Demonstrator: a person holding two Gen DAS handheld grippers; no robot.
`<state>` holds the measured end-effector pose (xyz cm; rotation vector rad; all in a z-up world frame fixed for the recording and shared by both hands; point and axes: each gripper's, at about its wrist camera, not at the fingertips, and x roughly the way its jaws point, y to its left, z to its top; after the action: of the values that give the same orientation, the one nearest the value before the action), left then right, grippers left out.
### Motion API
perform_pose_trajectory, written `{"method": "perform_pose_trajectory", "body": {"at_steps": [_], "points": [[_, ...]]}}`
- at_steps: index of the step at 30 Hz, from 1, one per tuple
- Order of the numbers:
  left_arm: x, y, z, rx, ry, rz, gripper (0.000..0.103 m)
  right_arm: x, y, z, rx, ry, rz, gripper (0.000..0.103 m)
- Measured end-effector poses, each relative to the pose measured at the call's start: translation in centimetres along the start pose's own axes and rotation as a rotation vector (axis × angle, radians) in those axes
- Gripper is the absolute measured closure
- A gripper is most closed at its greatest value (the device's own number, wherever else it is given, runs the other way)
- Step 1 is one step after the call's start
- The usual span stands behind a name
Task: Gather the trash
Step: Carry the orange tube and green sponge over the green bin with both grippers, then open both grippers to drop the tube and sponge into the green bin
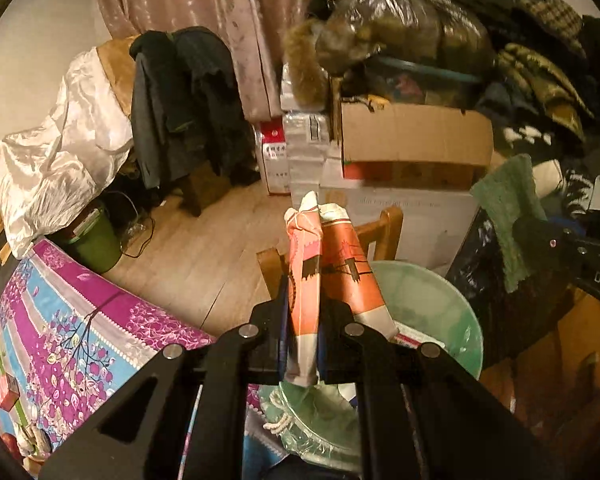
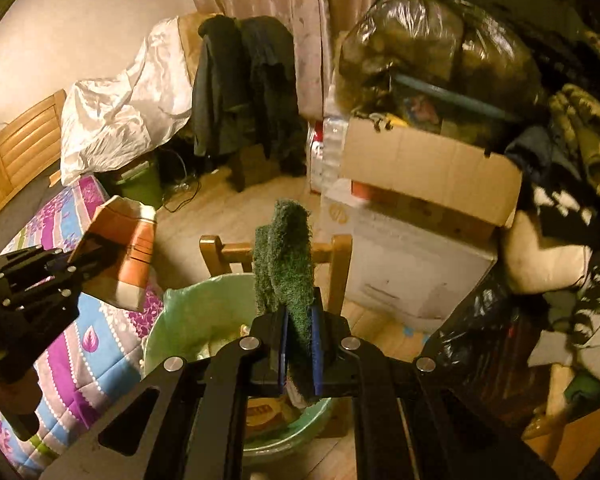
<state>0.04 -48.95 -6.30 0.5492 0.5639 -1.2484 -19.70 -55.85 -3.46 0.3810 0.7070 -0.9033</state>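
My left gripper is shut on an orange and white paper bag with string handles, held above the green-lined trash bin. The bag and left gripper also show at the left of the right wrist view. My right gripper is shut on a green scouring cloth that stands up between its jaws, over the bin. The cloth and right gripper show at the right of the left wrist view. The bin holds some trash.
A wooden chair stands behind the bin. A bed with a purple floral cover lies at the left. Stacked cardboard boxes and black bags fill the right. A small green bin sits by a chair with dark clothes.
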Motion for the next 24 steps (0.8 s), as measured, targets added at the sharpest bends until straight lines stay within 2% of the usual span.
{"method": "perform_pose_trajectory", "body": {"at_steps": [24], "points": [[1.9,-0.4,-0.3,0.014,0.049,0.02,0.094,3.6,1.4,-0.2,0.029,0.058,0.109,0.093]]}}
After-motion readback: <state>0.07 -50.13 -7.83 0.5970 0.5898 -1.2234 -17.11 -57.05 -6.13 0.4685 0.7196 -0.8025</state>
